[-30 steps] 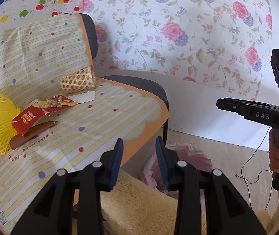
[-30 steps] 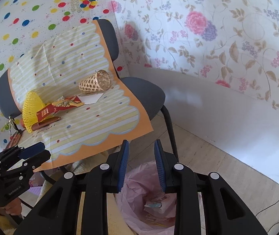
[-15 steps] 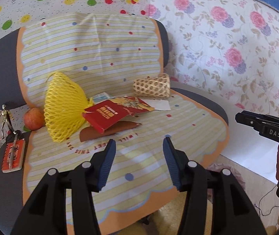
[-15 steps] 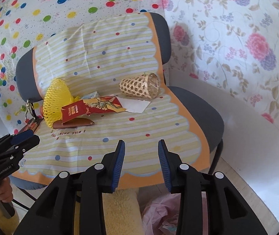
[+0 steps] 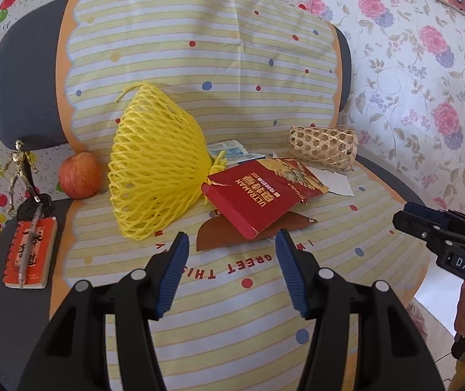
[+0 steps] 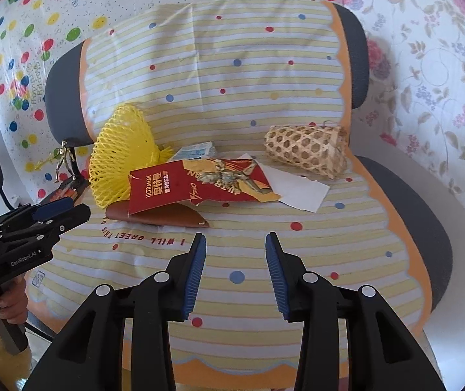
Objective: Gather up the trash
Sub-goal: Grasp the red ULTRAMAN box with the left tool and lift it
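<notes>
A torn red packet (image 5: pixel 265 192) (image 6: pixel 196 185) lies on the striped cloth (image 5: pixel 219 296) (image 6: pixel 326 260) over the chair seat, on top of a brown case (image 5: pixel 229 233) (image 6: pixel 157 216). Left of it sits a yellow foam net (image 5: pixel 157 166) (image 6: pixel 118 159). A white paper scrap (image 5: pixel 335 182) (image 6: pixel 300 190) and a small blue-white wrapper (image 5: pixel 232 151) (image 6: pixel 193 151) lie behind it. My left gripper (image 5: pixel 230 242) hovers just in front of the packet, jaws opening, nothing between them. My right gripper (image 6: pixel 235 244) hangs over bare cloth, jaws opening, empty.
A woven bamboo basket (image 5: pixel 323 145) (image 6: pixel 307 153) lies on its side at the back right. An apple (image 5: pixel 79 179), a gold figurine (image 5: pixel 20 171) (image 6: pixel 66 161) and an orange notebook with a pen (image 5: pixel 30 252) sit on the seat's left edge. Floral wall to the right.
Both views have swung from the floor and pink trash bag up and left onto the chair seat. The trash now lies close ahead, and both pairs of jaws stand wider apart.
</notes>
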Action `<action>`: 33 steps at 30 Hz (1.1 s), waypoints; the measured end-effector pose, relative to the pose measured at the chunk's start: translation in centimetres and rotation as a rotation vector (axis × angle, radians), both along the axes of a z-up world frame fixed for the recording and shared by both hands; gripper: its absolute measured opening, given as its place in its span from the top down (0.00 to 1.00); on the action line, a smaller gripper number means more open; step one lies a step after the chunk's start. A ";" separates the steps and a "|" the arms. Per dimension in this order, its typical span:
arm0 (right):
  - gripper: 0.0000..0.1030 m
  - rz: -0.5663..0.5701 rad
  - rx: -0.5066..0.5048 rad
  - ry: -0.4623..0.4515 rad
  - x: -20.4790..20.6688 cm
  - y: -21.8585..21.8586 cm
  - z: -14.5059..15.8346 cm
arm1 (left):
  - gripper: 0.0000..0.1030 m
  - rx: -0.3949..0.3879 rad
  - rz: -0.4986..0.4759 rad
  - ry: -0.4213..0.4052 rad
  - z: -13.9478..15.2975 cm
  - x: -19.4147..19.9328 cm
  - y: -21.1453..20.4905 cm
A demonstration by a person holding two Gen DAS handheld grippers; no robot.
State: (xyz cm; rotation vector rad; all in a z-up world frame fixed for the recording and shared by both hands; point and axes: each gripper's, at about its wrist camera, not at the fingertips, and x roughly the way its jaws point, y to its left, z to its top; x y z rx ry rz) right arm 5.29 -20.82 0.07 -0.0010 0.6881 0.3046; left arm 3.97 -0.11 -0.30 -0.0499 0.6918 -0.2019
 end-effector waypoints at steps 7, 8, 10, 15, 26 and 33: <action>0.61 -0.003 0.005 0.004 1.7 0.7 -0.7 | 0.48 -0.079 0.000 0.086 -1.4 4.8 0.2; 0.61 -0.005 0.005 0.006 1.8 0.6 -0.8 | 0.48 -0.085 -0.003 0.095 -1.6 5.5 0.1; 0.61 -0.010 0.001 0.013 2.2 0.4 -1.1 | 0.48 -0.105 -0.007 0.115 -2.0 6.7 0.0; 0.61 -0.018 0.004 0.033 3.0 -0.2 -2.0 | 0.47 -0.133 -0.001 0.159 -2.9 8.8 -0.6; 0.61 -0.034 0.020 0.046 2.9 -1.3 -2.7 | 0.76 -0.177 -0.090 0.150 -2.1 9.2 -3.0; 0.61 -0.051 0.021 0.030 1.6 -2.2 -2.0 | 0.88 -0.074 -0.157 -0.007 0.2 4.8 -5.4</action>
